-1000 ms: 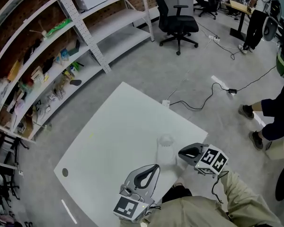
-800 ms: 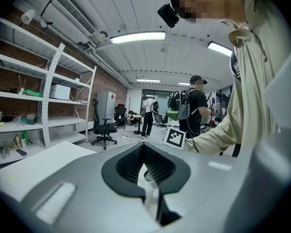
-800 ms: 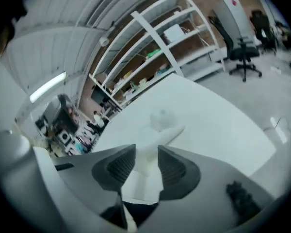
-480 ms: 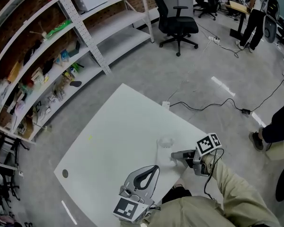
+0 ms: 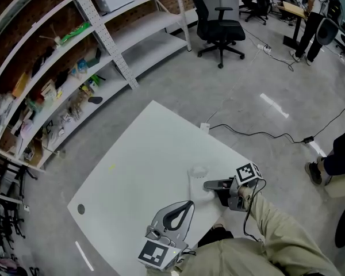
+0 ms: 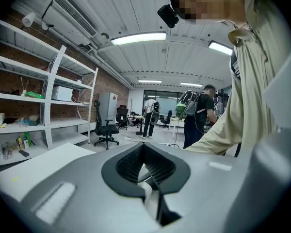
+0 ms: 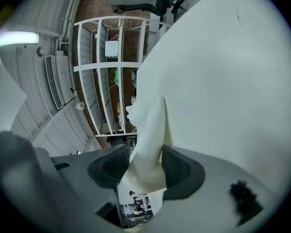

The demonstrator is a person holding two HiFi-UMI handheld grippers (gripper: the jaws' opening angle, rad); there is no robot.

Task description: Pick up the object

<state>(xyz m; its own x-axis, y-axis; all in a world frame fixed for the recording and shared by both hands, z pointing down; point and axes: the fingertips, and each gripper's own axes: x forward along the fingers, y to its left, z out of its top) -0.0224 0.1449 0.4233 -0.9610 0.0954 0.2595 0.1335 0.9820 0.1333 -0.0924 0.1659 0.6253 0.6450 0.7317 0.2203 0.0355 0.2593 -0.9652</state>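
Observation:
A pale, translucent bottle-shaped object (image 5: 199, 176) stands near the right edge of the white table (image 5: 144, 154). My right gripper (image 5: 210, 186) reaches in from the right, turned on its side, with its jaws wide on either side of the object's lower part. In the right gripper view the object (image 7: 148, 140) fills most of the gap of the right gripper (image 7: 143, 168), and I see no pad pressing on it. My left gripper (image 5: 183, 210) rests low at the table's near edge, shut and empty. In its own view the left gripper (image 6: 144, 150) points at the room.
White shelving with clutter (image 5: 57, 68) runs along the left. A black office chair (image 5: 221, 22) stands at the back. A cable (image 5: 247, 132) trails over the floor beyond the table's far corner. A person's legs (image 5: 339, 154) show at the right edge. A dark spot (image 5: 81, 209) marks the table's left corner.
My right gripper moved left toward the object and rolled onto its side, and its jaws went from shut to wide apart around it. The left gripper stayed put.

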